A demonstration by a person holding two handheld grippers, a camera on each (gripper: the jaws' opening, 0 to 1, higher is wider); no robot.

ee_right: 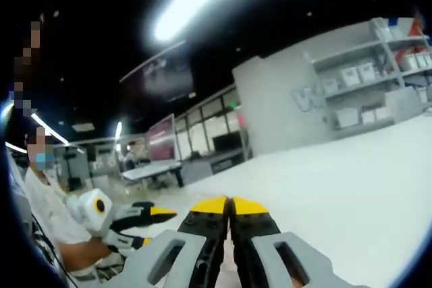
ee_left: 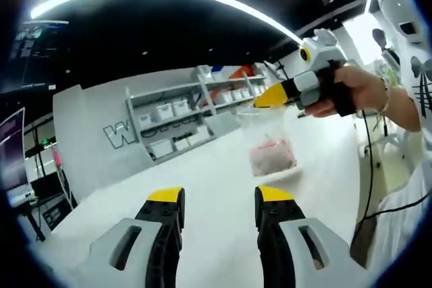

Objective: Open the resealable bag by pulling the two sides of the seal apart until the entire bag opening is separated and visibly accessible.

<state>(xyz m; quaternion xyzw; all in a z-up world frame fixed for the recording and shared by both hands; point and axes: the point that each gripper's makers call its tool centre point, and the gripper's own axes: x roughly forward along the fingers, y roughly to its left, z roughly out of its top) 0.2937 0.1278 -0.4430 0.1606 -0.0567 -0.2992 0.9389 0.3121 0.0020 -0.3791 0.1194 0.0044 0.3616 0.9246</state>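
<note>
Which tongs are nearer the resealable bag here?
Right. The right tongs grip the top edge of the resealable bag, holding it up. The left tongs are open and apart from it, short of the bag.

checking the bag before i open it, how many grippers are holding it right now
1. The right gripper pinches the top edge of the clear bag, which hangs below it. The left gripper is open and apart from the bag.

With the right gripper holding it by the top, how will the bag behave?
The clear bag likely hangs limp below the right gripper. Pinkish contents sag low, so expect some swing. The film looks thin and probably slippery.
</note>
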